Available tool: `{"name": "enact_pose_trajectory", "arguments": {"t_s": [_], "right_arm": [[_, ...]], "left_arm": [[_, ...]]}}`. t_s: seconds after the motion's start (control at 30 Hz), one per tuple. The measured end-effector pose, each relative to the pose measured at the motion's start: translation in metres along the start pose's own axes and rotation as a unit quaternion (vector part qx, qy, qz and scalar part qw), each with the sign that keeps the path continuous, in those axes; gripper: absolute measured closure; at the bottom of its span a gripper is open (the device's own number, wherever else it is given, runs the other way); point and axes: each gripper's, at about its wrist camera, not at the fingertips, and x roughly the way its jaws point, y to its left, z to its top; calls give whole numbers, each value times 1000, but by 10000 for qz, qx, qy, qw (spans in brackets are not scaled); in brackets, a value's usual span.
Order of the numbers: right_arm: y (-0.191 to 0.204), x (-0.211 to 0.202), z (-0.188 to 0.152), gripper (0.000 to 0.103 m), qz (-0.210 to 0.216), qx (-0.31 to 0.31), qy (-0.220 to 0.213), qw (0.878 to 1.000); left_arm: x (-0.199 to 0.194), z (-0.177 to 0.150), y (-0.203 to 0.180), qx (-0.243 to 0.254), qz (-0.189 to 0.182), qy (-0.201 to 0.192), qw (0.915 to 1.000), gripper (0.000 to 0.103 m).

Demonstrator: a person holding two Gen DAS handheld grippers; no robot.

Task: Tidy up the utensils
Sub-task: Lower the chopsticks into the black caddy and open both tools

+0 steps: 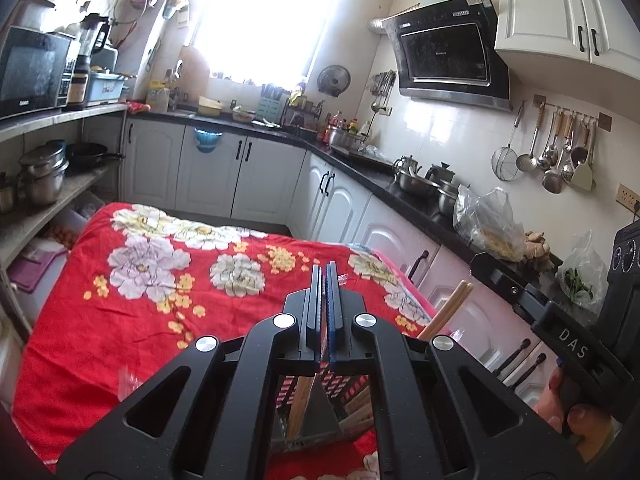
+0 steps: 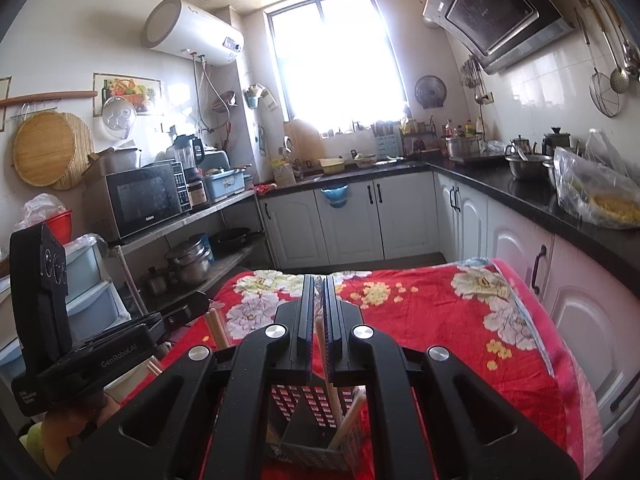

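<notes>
Left gripper (image 1: 325, 270): fingers pressed nearly together, blue pads face to face, nothing visible between them at the tips. Directly beneath it, seen through the gap in its frame, sits a perforated utensil holder (image 1: 344, 404) with wooden chopsticks (image 1: 301, 400) standing inside, leaning against its walls. More chopstick ends (image 1: 448, 308) poke up just right of the left gripper's frame. Right gripper (image 2: 319, 284): fingers close together with a thin slit between; a pale chopstick (image 2: 320, 338) runs up through that slit, so the fingers appear clamped on it, its lower end reaching toward the holder (image 2: 316, 404) below. Another chopstick (image 2: 352, 416) leans in the holder's right compartment. The holder rests on a red floral cloth (image 2: 440, 312) covering the table, at the near edge, under both grippers. In the right wrist view the left gripper's body (image 2: 104, 356) is at far left, with chopstick tips (image 2: 218, 330) beside it. Beyond the table: white cabinets (image 1: 208, 172), black countertop (image 2: 532, 196), microwave (image 2: 140, 200) on a shelf.
</notes>
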Motion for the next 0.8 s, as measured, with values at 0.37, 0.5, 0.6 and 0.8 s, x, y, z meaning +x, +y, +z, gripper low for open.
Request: {"name": "enact_pose_trajectory", "arguments": {"t_s": [0.37, 0.5, 0.6, 0.8], "right_arm": [[-12, -6, -19, 98, -100, 223, 156, 9996], [-15, -9, -25, 95, -112, 295, 209, 9993], [-17, -14, -27, 89, -114, 340, 200, 9992], [-17, -26, -29, 83, -209, 264, 132, 9993]], "left_arm": [[-5, -18, 12, -137, -43, 169, 9998, 103], [-8, -22, 15, -161, -76, 224, 9996, 103], [-10, -23, 17, -195, -83, 260, 9994, 103], [-17, -26, 19, -259, -120, 273, 9992, 103]]}}
